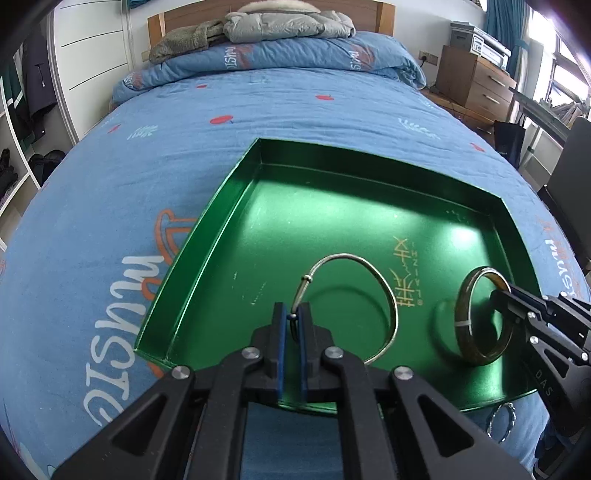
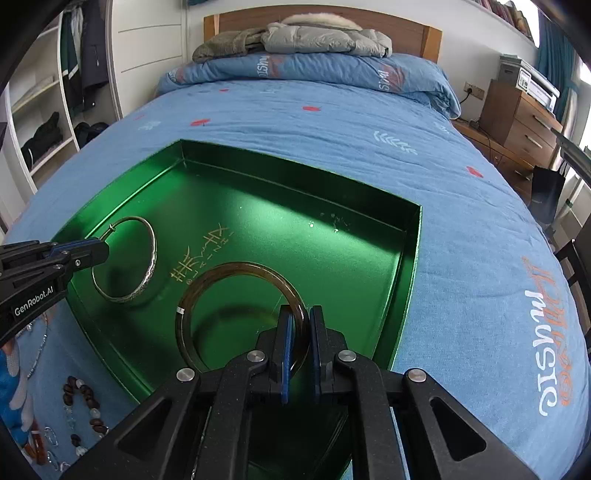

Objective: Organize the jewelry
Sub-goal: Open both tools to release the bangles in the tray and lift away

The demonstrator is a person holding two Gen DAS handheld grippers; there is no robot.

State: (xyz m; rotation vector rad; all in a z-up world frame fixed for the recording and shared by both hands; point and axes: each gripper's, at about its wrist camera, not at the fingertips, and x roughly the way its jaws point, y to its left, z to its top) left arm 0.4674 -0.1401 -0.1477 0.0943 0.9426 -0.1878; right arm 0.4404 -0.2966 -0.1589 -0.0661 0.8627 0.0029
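A green metal tray [image 1: 207,236] [image 2: 402,280] lies on the blue bed cover. My left gripper [image 1: 294,314] [image 2: 105,251] is shut on the thin end of a silver bangle [image 1: 391,295] [image 2: 147,266], which hangs just over the tray floor on the left side. My right gripper [image 2: 299,317] [image 1: 496,297] is shut on a brown, amber-coloured bangle [image 2: 192,295] [image 1: 463,306], held upright above the tray floor to the right of the silver one. Both bangles cast shadows on the tray.
Loose jewelry lies on the bed cover near the tray's front edge: a dark bead bracelet [image 2: 83,395], small rings [image 2: 51,437] and a toothed silver ring [image 1: 502,421]. A folded duvet and coats [image 1: 288,26] sit at the headboard. Wooden drawers [image 1: 472,85] stand at the right.
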